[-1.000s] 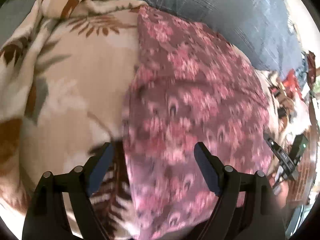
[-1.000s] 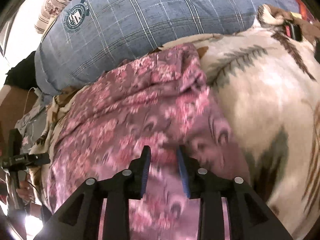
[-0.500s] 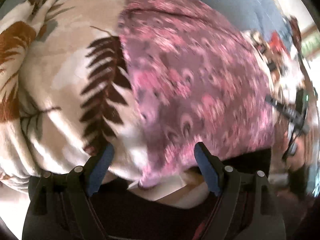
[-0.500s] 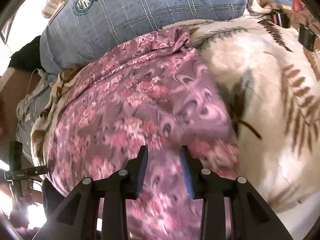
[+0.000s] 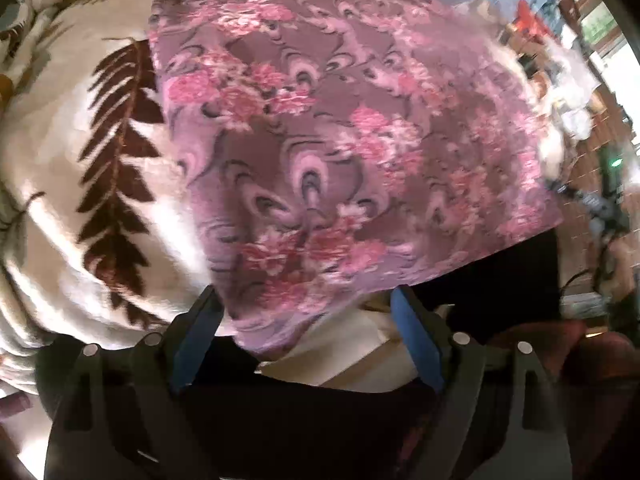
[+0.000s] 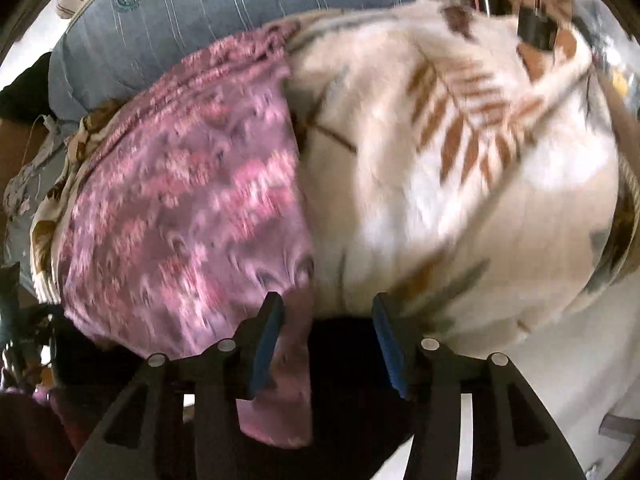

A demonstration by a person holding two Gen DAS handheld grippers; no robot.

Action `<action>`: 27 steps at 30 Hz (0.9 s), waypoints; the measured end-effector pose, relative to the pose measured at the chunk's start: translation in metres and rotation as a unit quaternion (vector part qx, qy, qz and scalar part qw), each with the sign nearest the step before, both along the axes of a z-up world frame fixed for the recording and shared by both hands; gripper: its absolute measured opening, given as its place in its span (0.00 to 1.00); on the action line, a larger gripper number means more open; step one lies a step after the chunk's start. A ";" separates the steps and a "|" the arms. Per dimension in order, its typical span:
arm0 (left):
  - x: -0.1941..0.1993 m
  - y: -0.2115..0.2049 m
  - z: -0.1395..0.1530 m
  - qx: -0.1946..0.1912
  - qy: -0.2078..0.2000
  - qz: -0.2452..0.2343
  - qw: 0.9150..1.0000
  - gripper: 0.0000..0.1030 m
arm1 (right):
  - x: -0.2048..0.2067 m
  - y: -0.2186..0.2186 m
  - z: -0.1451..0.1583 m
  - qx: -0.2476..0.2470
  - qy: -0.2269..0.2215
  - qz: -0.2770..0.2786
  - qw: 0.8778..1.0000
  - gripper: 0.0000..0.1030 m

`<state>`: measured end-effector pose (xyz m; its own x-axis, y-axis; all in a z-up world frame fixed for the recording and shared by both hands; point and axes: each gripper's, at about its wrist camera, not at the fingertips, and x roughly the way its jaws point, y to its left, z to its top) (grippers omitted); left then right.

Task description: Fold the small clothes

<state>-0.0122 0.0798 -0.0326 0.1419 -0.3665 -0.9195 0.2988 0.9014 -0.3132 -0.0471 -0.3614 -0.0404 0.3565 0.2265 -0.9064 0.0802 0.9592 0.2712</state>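
Note:
A purple-pink floral garment (image 5: 320, 152) lies spread on a cream blanket with brown leaf print (image 5: 92, 184). Its near corner hangs over the bed edge between the fingers of my left gripper (image 5: 306, 312), which is open and holds nothing. In the right wrist view the same garment (image 6: 180, 216) lies at left on the blanket (image 6: 460, 184). Its right corner droops down between the fingers of my right gripper (image 6: 326, 316), which is open and not closed on the cloth.
A blue checked pillow (image 6: 224, 4) lies behind the garment. The bed edge and dark floor area (image 5: 520, 272) sit just ahead of both grippers. Cluttered items and a brick floor (image 5: 580, 92) show far right in the left wrist view.
Both grippers have pulled back toward the near bed edge. The right gripper's jaws have opened wider and it shifted right to the garment's corner. The left gripper stayed open.

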 end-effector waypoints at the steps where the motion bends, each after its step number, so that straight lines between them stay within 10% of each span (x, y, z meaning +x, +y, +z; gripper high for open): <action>1: 0.000 0.000 0.001 -0.010 0.005 0.000 1.000 0.78 | -0.001 0.000 -0.004 0.008 0.009 0.008 1.000 0.49; 8: -0.005 -0.005 -0.003 -0.001 0.007 -0.018 1.000 0.77 | -0.004 0.003 -0.001 0.090 0.002 0.062 0.994 0.53; 14: -0.007 -0.003 -0.014 0.006 0.020 -0.036 0.999 0.76 | 0.005 0.030 -0.008 0.056 0.007 0.123 0.991 0.52; 18: -0.006 0.014 -0.011 0.002 0.025 -0.025 0.999 0.05 | 0.003 0.045 -0.004 0.048 -0.003 0.168 0.985 0.12; 27: 0.013 0.042 0.042 -0.158 0.003 0.008 0.987 0.05 | 0.006 0.042 0.043 0.132 -0.108 0.164 0.972 0.08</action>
<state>0.0009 0.1222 0.0093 0.1454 -0.6323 -0.7610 0.2823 0.7637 -0.5806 -0.0416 -0.3199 0.0031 0.4018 0.5736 -0.7138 -0.3036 0.8189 0.4871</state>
